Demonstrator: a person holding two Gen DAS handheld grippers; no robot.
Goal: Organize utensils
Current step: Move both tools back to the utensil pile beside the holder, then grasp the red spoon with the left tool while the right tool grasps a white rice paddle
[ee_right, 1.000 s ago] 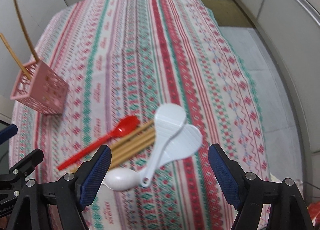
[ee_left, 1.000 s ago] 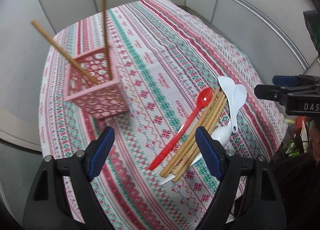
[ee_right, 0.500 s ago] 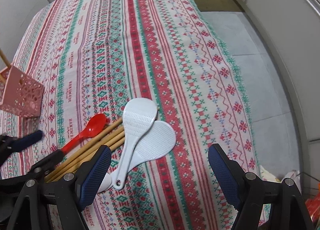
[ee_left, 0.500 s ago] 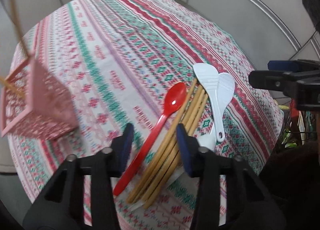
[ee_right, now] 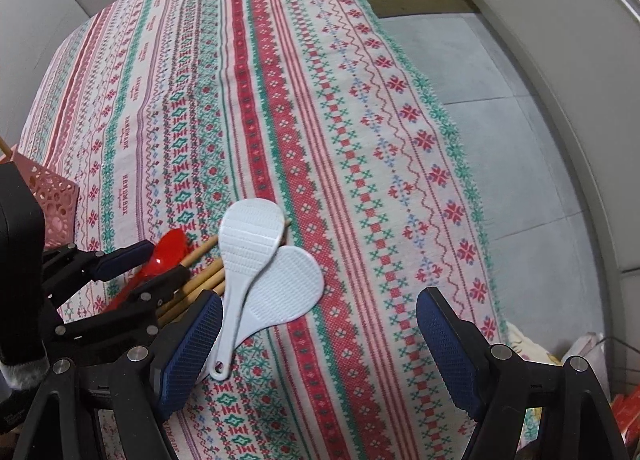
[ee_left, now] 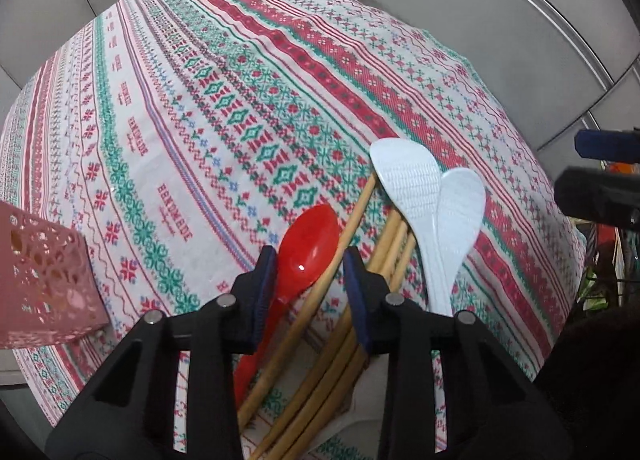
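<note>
A red plastic spoon (ee_left: 310, 244) lies on the patterned tablecloth beside a bundle of wooden chopsticks (ee_left: 394, 244) and two white rice paddles (ee_left: 406, 179). My left gripper (ee_left: 310, 276) points down over them. Its jaws are closing, with the red spoon's neck and the nearest chopstick (ee_left: 358, 211) between the blue pads, which are not visibly pressing. In the right wrist view the left gripper (ee_right: 156, 266) straddles the red spoon (ee_right: 170, 250). My right gripper (ee_right: 320, 300) hovers wide open over the rice paddles (ee_right: 250, 238), gripping nothing.
A pink perforated basket (ee_left: 44, 280) stands at the left, and in the right wrist view a chopstick sticks up from the basket (ee_right: 52, 195). The tablecloth's edge (ee_right: 452, 127) drops to a grey floor (ee_right: 500, 71) on the right. Grey wall panels surround the table.
My left gripper swung from the pink basket to the utensil pile, dropped lower and narrowed around the red spoon and a chopstick. The right gripper drifted slightly closer to the paddles, still wide.
</note>
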